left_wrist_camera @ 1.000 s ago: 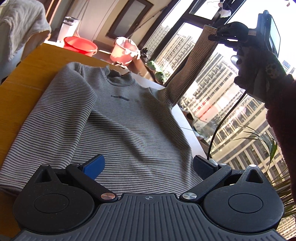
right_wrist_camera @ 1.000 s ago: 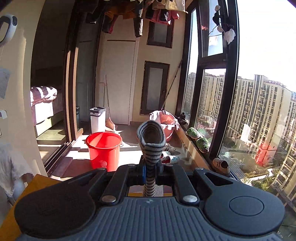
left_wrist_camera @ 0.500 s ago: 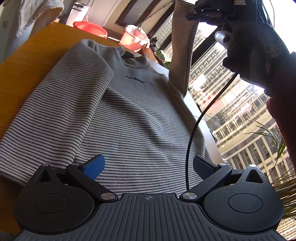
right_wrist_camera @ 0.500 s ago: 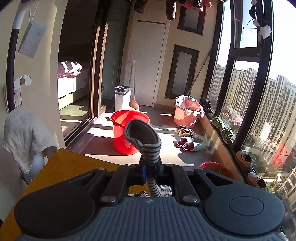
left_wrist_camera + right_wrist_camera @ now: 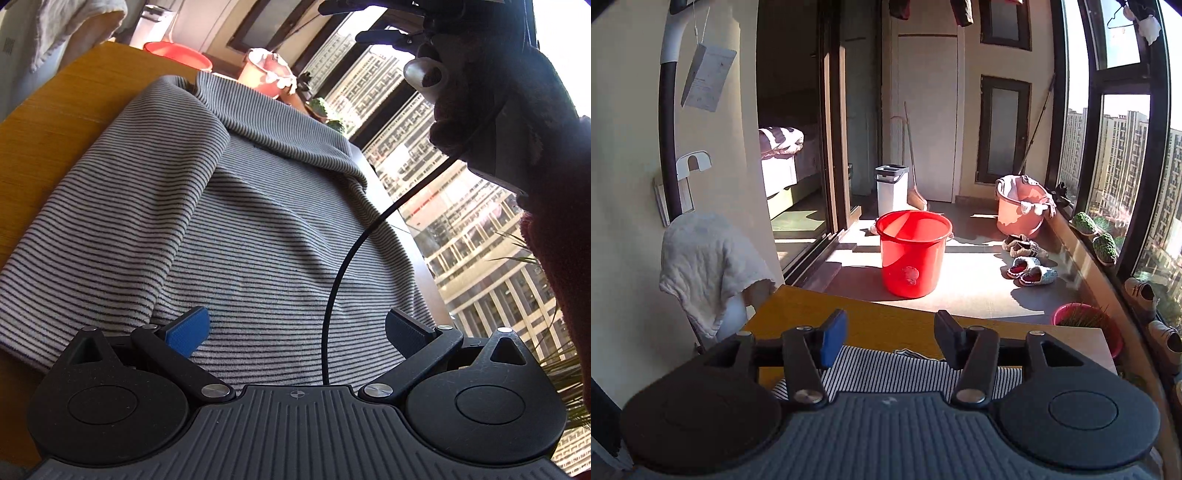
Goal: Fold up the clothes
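Observation:
A grey striped sweater lies flat on the wooden table. Its right sleeve lies folded across the chest, below the collar. My left gripper is open and empty, low over the sweater's hem. My right gripper is open and empty, above the sweater's collar end. It also shows in the left wrist view at the top right, held high with its jaws apart.
The table's far edge drops to a balcony floor with a red bucket, a pink tub and slippers. A chair with a white towel stands at the table's left. Windows run along the right.
My right gripper has swung the sleeve across the sweater's chest, opened and let it go. The sleeve now lies on the sweater. My left gripper has stayed open over the hem.

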The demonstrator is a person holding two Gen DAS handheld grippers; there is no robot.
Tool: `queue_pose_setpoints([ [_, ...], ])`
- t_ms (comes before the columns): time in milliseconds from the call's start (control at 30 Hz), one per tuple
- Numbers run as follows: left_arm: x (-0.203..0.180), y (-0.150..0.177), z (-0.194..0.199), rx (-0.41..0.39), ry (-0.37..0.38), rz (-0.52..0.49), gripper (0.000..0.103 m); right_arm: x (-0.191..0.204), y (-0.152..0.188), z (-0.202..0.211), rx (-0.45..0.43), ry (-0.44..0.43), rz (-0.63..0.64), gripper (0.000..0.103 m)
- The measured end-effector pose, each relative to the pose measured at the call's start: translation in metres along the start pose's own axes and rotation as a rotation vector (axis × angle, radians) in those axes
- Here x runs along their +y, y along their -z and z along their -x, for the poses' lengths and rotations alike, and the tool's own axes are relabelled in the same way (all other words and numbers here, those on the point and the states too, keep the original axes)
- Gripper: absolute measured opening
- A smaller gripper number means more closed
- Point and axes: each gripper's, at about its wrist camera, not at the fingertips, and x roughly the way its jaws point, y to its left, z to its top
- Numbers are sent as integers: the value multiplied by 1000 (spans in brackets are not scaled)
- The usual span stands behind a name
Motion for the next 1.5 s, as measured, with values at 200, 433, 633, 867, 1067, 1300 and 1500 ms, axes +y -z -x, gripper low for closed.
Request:
queue_pose_setpoints([
  [200, 1, 5, 3, -29, 5, 4, 103, -44, 49, 42, 2, -62, -146, 56],
  [433, -16, 9, -1, -19, -62, -124, 103, -74, 112, 98, -19, -223, -294, 75],
  [633, -3, 4, 33, -75, -99, 6, 103, -67, 159, 124, -26, -370, -370, 84],
  [867, 44, 3, 122, -221, -155, 292, 101, -60, 209, 127, -15, -584, -504, 88],
  [1067, 63, 14, 101, -149, -209, 438, 89, -60, 224, 132, -11, -644, -535, 88],
  [1300, 70, -3, 77, -154, -278, 504, 18, -52, 226, 138, -7, -625, -501, 92],
  [1500, 24, -85, 120, -284, -468, 249, 8, -21, 211, 145, -11, -726, -393, 96],
])
